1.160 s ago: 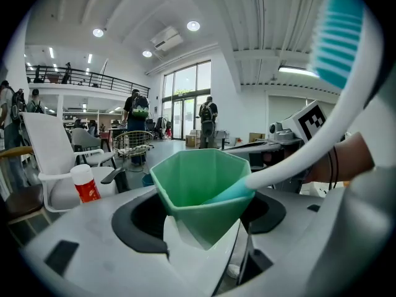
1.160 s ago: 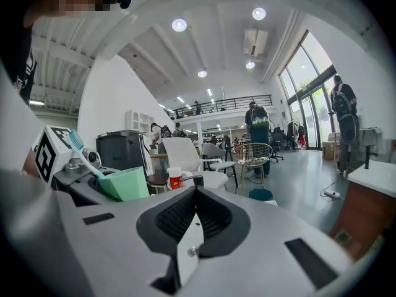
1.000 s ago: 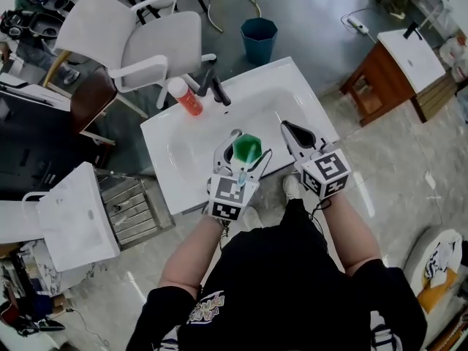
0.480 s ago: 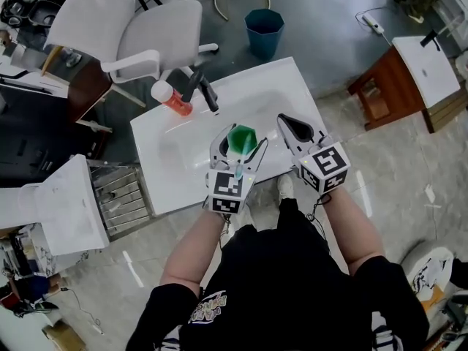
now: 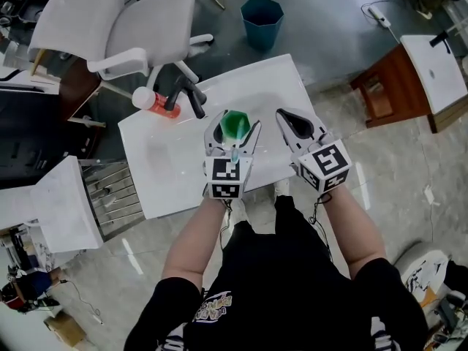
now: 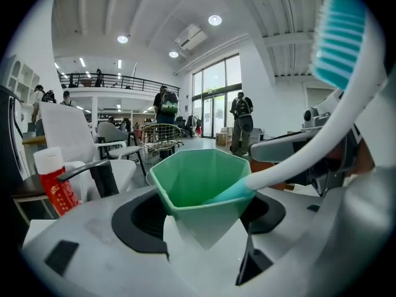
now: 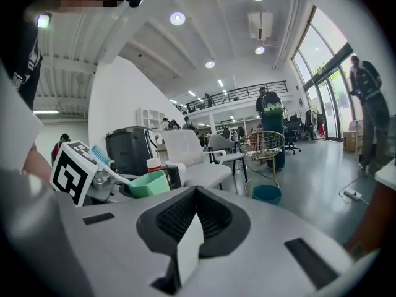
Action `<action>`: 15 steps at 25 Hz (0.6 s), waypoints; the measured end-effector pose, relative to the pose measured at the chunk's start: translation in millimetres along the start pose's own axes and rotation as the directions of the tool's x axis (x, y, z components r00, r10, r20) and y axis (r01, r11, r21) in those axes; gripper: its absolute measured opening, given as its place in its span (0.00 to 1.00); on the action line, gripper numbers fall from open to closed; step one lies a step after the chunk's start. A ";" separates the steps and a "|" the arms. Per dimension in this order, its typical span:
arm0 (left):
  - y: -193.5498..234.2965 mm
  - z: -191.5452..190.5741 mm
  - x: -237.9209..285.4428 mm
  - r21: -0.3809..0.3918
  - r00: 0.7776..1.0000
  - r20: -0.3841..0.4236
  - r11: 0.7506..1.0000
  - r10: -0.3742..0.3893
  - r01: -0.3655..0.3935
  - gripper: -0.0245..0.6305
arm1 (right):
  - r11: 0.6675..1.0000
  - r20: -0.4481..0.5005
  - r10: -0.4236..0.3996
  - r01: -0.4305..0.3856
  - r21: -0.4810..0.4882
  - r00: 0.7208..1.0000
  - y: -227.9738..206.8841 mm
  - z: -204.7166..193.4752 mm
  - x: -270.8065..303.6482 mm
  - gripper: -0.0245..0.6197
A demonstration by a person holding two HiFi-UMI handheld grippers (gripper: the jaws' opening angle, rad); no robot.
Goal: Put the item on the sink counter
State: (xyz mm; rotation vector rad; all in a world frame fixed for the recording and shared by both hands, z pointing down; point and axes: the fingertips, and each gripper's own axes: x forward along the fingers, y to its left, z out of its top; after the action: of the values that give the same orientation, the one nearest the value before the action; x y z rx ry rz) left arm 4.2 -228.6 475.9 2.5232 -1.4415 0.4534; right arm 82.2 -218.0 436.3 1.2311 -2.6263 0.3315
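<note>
So far: the green cup, with a toothbrush standing in it, is not yet on the sink counter; it hangs upright above the counter's middle.
Left gripper: jaws clamped on the cup's lower body.
Right gripper: jaws together, empty, just right of the cup.
Left to do: lower the cup, then let go.
Edges: the counter's near edge runs under both grippers.
Open room: bare white surface to the left; the faucet and red bottle stand far left, well apart.

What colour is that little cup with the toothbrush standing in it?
Mint green. The cup shows best in the left gripper view, close up.
</note>
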 end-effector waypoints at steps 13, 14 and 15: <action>26.7 -16.7 74.2 -0.018 0.989 -0.014 0.989 0.144 -0.145 0.54 | 0.999 -0.042 0.031 -0.029 0.046 0.999 -48.2 -25.7 20.2 0.12; 28.9 -18.3 79.6 -0.019 0.988 -0.017 0.988 0.153 -0.153 0.54 | 0.998 -0.045 0.034 -0.031 0.048 0.998 -52.1 -27.5 21.6 0.12; 31.5 -20.2 84.7 -0.022 0.987 -0.021 0.987 0.161 -0.162 0.54 | 0.998 -0.049 0.036 -0.033 0.051 0.998 -55.8 -29.3 23.0 0.12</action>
State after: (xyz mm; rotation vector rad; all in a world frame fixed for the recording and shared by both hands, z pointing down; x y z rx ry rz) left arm 14.1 -305.9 525.8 2.3869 -1.6418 0.4822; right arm 114.1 -260.8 477.0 1.1782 -2.6145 0.4305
